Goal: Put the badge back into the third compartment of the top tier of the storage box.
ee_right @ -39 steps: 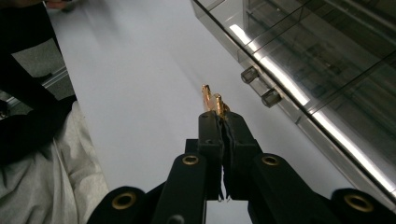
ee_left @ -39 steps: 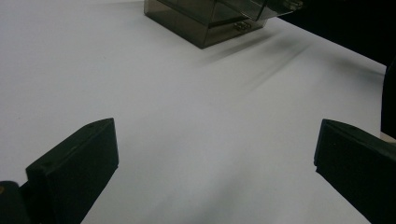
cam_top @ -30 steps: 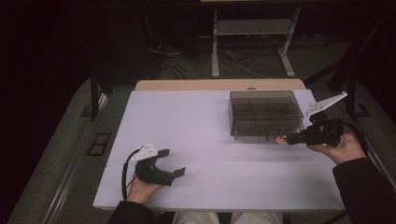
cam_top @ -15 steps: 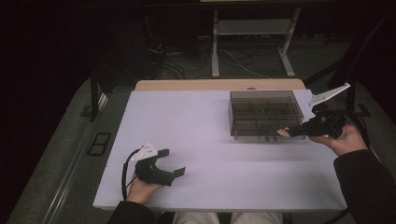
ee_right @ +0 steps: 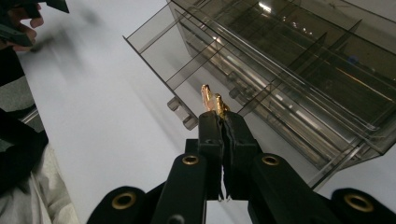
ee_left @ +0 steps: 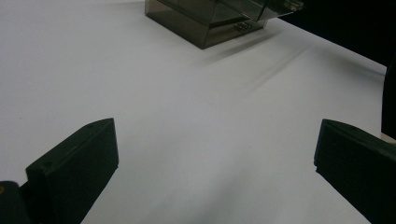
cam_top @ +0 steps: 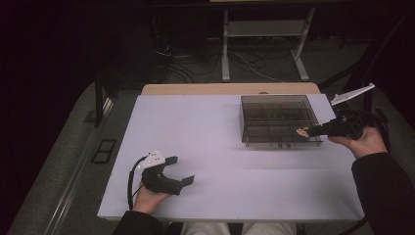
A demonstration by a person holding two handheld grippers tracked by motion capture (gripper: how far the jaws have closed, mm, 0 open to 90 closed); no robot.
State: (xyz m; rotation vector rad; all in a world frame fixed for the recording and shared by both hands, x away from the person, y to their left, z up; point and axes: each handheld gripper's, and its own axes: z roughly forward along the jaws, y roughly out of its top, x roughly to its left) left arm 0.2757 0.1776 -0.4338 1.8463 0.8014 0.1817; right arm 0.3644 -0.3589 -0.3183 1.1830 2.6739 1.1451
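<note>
A smoky see-through box (cam_top: 276, 117) with several compartments stands at the far right of the white table (cam_top: 210, 137). My right gripper (cam_top: 313, 130) lies level at the box's near right corner, shut on a small gold-coloured piece (cam_top: 302, 131). In the right gripper view the piece (ee_right: 212, 100) sticks out past the closed tips of the right gripper (ee_right: 223, 119), just in front of the box wall (ee_right: 289, 60). My left gripper (cam_top: 181, 171) rests on the table at the near left. It stands open with nothing between its jaws, and the left gripper (ee_left: 215, 154) faces the box (ee_left: 205, 18).
A wooden board (cam_top: 230, 89) runs along the table's far edge. Beyond it, a metal stand (cam_top: 264, 34) and cables (cam_top: 195, 63) lie on the dark floor. Bare white tabletop (cam_top: 210, 137) spreads between the two grippers.
My right gripper has moved away from the person along the box's right front corner, still holding the gold piece. The left gripper has stayed where it was.
</note>
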